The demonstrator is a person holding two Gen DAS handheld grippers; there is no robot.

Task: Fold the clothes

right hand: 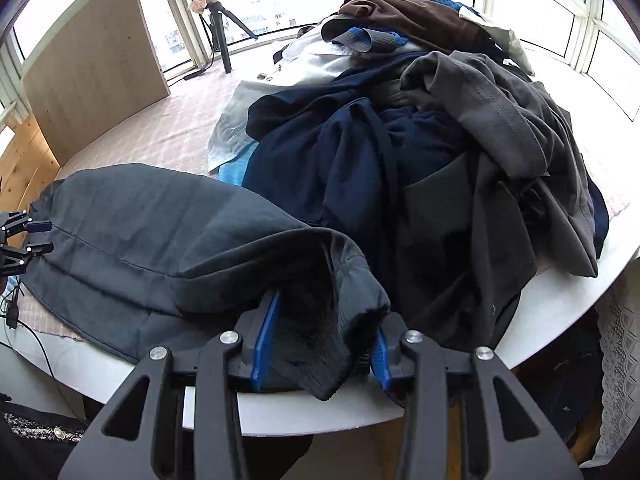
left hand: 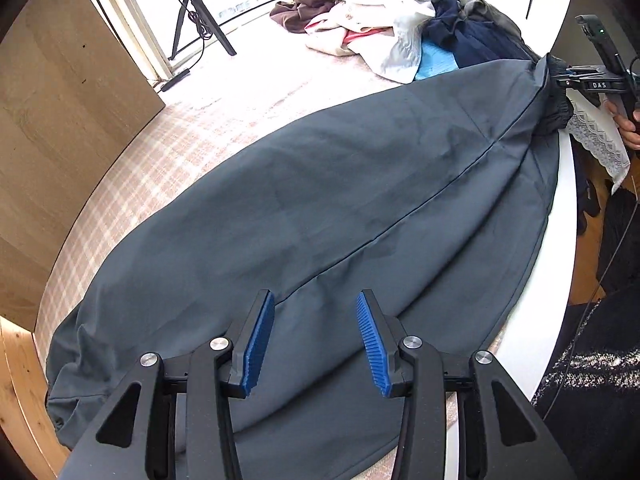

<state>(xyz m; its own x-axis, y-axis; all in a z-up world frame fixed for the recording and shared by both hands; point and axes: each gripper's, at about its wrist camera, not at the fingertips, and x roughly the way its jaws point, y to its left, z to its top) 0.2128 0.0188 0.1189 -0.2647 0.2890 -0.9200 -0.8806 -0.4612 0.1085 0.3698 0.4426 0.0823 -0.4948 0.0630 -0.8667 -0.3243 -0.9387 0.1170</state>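
Note:
Grey-blue trousers (left hand: pixel 320 208) lie stretched out flat on the white round table (left hand: pixel 560 240), over a pink checked cloth. My left gripper (left hand: pixel 316 340) hovers just above the leg end, open, with nothing between its blue pads (left hand: pixel 260 344). Across the table, my right gripper (left hand: pixel 560 76) is at the elastic waistband (left hand: pixel 556 112). In the right wrist view the bunched waistband (right hand: pixel 332 320) sits between the right gripper's (right hand: pixel 322 344) wide-apart fingers, which stand open around it. The left gripper (right hand: pixel 38 236) shows at the far left by the trouser hem.
A heap of unfolded clothes (right hand: pixel 440 140) in navy, grey, brown and white fills the far side of the table. A wooden board (left hand: pixel 68 128) and a ring-light tripod (left hand: pixel 200 20) stand behind. A person's hand (left hand: pixel 628 124) holds the right gripper; white lace (left hand: pixel 600 140) hangs nearby.

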